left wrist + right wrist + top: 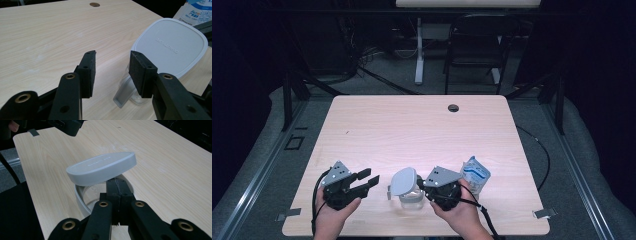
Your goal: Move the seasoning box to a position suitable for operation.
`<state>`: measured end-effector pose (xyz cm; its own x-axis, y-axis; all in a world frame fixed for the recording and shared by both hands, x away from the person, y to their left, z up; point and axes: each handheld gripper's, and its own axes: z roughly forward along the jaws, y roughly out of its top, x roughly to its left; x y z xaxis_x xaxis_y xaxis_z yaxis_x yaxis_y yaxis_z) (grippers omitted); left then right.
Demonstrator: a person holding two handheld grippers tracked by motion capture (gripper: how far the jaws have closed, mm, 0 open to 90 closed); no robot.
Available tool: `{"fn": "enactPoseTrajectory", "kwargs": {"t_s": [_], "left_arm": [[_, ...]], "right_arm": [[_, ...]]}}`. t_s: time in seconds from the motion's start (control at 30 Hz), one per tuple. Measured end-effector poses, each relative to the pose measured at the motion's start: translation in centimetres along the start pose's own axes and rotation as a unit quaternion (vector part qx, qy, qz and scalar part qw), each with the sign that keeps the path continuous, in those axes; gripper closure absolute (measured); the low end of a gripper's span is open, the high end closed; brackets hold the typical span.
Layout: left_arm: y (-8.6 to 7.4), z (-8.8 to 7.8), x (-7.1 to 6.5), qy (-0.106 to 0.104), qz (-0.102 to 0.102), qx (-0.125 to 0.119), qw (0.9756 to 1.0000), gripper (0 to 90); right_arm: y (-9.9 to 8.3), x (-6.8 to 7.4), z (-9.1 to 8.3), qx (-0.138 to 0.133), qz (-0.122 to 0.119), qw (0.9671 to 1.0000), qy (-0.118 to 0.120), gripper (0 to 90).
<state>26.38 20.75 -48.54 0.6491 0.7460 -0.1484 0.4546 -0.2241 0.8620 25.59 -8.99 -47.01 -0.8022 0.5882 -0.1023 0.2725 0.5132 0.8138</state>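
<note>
Nearest, low in the frame, the right gripper (424,186) has its jaws clamped on the rim of one clear container (410,200), whose single grey lid (404,181) sits tilted. Beside it, the left gripper (368,179) waits, jaws apart; lifting the lid off likely comes next. One pouch (475,174) lies at right on the desk (412,125)

Right gripper (117,192) w/ jaws pressed together, pinching near rim of clear container (82,195). Grey-white lid (101,167) tilted, hinged-up over container mouth, faint embossed text on top. Container standing on light wood table (162,162). Other gripper (65,125) at top left edge, well apart. Grey tape tab (33,132) near table corner.
</note>
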Motion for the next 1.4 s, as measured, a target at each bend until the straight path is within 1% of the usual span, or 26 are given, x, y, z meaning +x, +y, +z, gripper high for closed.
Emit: {"fn": "enactPoseTrajectory", "kwargs": {"t_s": [0.37, 0.87, 0.97, 1.27, 1.4], "left_arm": [[0.0, -0.1, 0.0, 0.001, -0.001, 0.000, 1.0000, 57.4], [-0.3, 0.1, 0.0, 0.001, 0.000, 0.006, 1.0000, 57.4], [-0.4, 0.1, 0.1, 0.001, -0.001, 0.007, 1.0000, 57.4], [-0.8, -0.1, 0.4, 0.003, -0.005, 0.011, 0.9999, 57.3], [-0.9, -0.1, 0.6, 0.004, -0.008, 0.008, 0.9999, 57.3]], "right_arm": [[0.8, 0.3, -0.1, -0.007, -0.002, 1.0000, 0.000, 90.0], [1.0, 0.4, 0.0, -0.009, -0.004, 0.9999, 0.002, 90.0], [1.1, 0.4, 0.0, -0.013, -0.002, 0.9999, 0.002, 90.0], [2.1, 0.7, 0.4, -0.018, -0.011, 0.9997, 0.012, 90.0], [2.5, 0.9, 0.6, -0.020, -0.013, 0.9996, 0.013, 90.0]]}}
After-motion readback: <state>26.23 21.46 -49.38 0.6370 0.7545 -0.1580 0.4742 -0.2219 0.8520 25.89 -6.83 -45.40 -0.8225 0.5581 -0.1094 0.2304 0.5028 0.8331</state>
